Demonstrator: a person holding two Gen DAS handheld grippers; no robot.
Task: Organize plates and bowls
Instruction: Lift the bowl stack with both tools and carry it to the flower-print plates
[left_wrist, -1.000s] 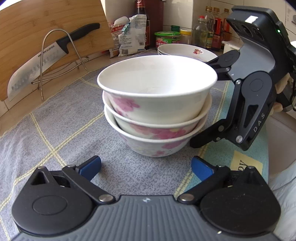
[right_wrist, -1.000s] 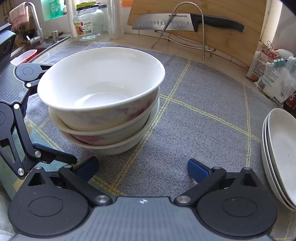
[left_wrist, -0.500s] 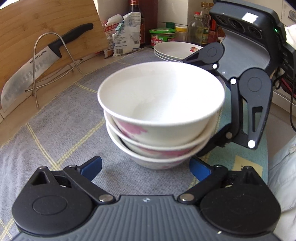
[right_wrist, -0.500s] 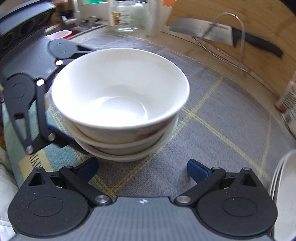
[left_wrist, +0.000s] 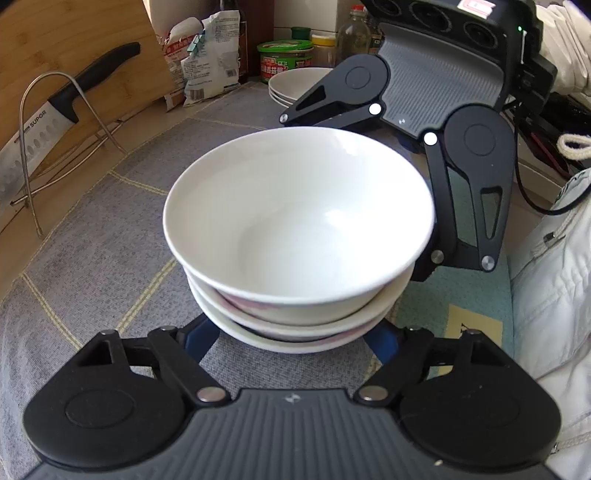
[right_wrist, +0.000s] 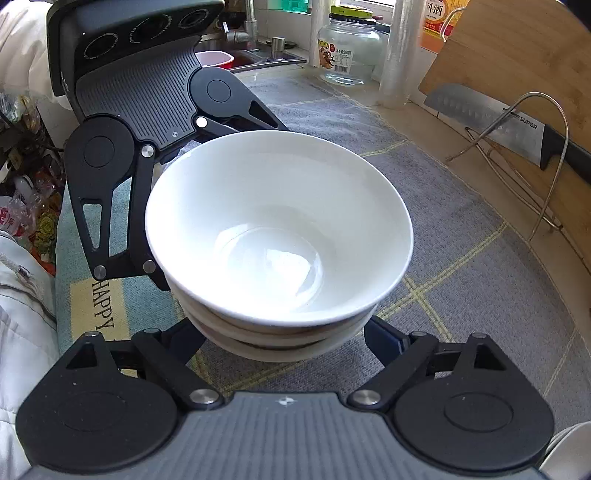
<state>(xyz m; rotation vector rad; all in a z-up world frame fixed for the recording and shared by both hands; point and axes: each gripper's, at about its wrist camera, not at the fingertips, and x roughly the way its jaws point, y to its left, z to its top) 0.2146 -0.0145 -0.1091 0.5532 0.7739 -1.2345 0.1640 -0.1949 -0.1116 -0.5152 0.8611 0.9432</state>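
Three nested white bowls with pink flowers make a bowl stack (left_wrist: 299, 221) (right_wrist: 277, 229) on the grey checked mat (left_wrist: 110, 240). My left gripper (left_wrist: 291, 339) reaches in from one side. Its jaws are closing, and the blue pads (left_wrist: 199, 336) sit tucked under the lowest bowl's rim, against its side. My right gripper (right_wrist: 286, 345) comes from the opposite side, jaws closing too, with its pads (right_wrist: 384, 343) against the lowest bowl. Each view shows the other gripper's fingers going behind the stack. A pile of white plates (left_wrist: 295, 83) lies farther back.
A knife on a wire rack (left_wrist: 44, 122) leans against a wooden cutting board (right_wrist: 517, 55). Food bags, jars and bottles (left_wrist: 284, 59) line the back. A glass jar (right_wrist: 349, 51) stands near the sink. A person's white sleeve (left_wrist: 554, 295) is close on the right.
Both grippers have closed in on the stack and tipped further down over it. Their wide-open jaws have narrowed onto the lowest bowl. The right gripper has rolled.
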